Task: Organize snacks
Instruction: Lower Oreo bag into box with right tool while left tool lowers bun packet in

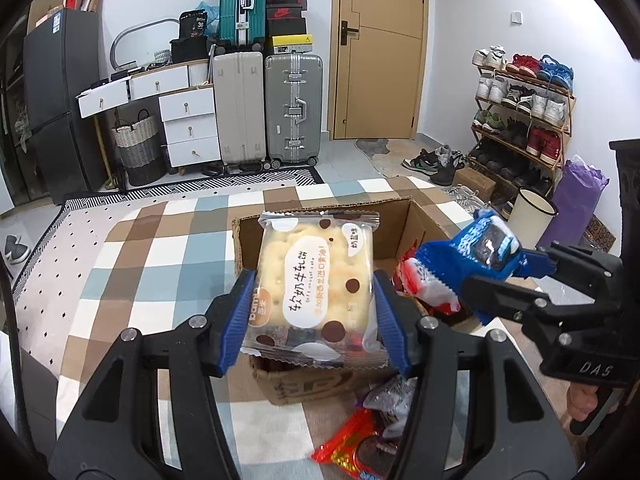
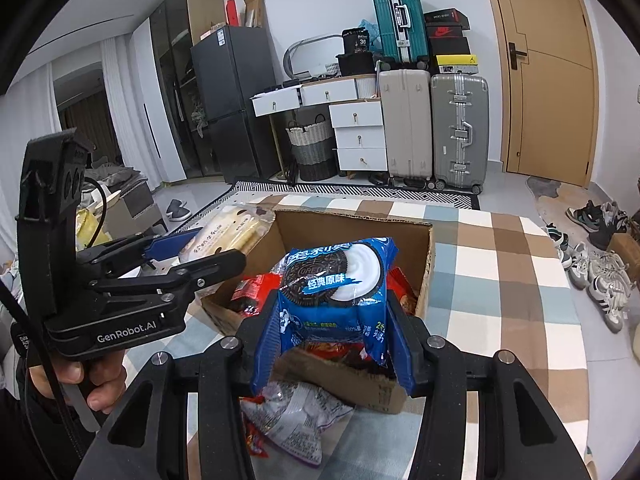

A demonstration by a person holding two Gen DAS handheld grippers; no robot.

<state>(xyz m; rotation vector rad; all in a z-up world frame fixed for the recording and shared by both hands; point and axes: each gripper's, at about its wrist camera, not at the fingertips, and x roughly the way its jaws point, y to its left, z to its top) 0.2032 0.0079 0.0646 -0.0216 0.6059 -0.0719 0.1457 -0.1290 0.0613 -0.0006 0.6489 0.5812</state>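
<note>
Here the cream cracker packet with brown dots (image 1: 316,288) sits clamped in the left hand-held gripper (image 1: 316,308) above the open brown cardboard box (image 1: 404,216) on the checked-cloth counter (image 1: 160,248). The blue cookie packet (image 2: 334,292) is clamped in the right hand-held gripper (image 2: 334,344), also over the box. Each should probably be lowered well inside before release, clear of the red wrappers (image 2: 252,292).

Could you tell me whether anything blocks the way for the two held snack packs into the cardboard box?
Nothing visible does. The cracker pack in the left claw and the cookie pack in the right claw hang over the open-topped box.
</note>
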